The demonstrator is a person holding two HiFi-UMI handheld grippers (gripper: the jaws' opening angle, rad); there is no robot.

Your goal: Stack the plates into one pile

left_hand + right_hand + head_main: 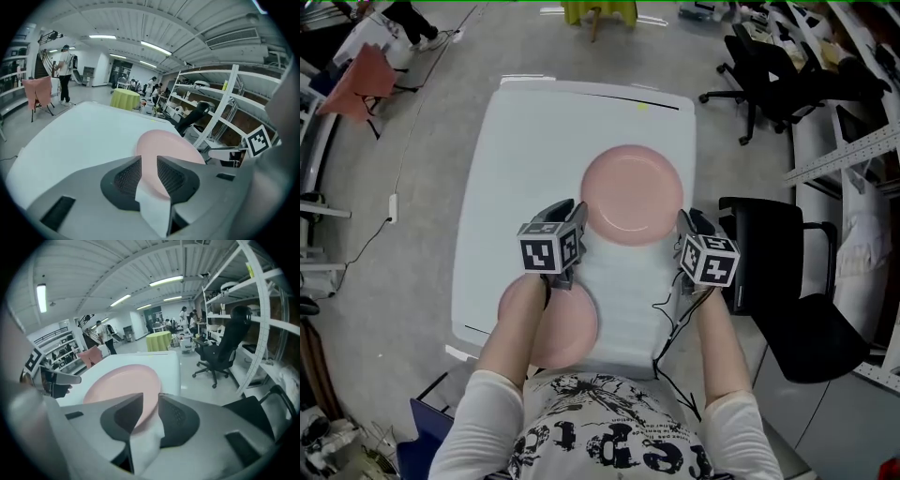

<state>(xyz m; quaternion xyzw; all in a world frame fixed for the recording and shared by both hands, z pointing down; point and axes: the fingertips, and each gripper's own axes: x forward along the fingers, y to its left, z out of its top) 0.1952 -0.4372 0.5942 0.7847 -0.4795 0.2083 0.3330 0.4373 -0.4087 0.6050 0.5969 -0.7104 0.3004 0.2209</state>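
Plate [633, 194] between left gripper [568, 212], right gripper [691, 223]

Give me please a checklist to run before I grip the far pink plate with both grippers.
1. Jaws of the left gripper apart: ok.
2. Jaws of the right gripper apart: ok.
3. One gripper at each side of the far plate: ok.
4. Rim of the far plate between the jaws: cannot tell.
5. The near plate uncovered, ready to receive the other: not ok, the left forearm passes above it.
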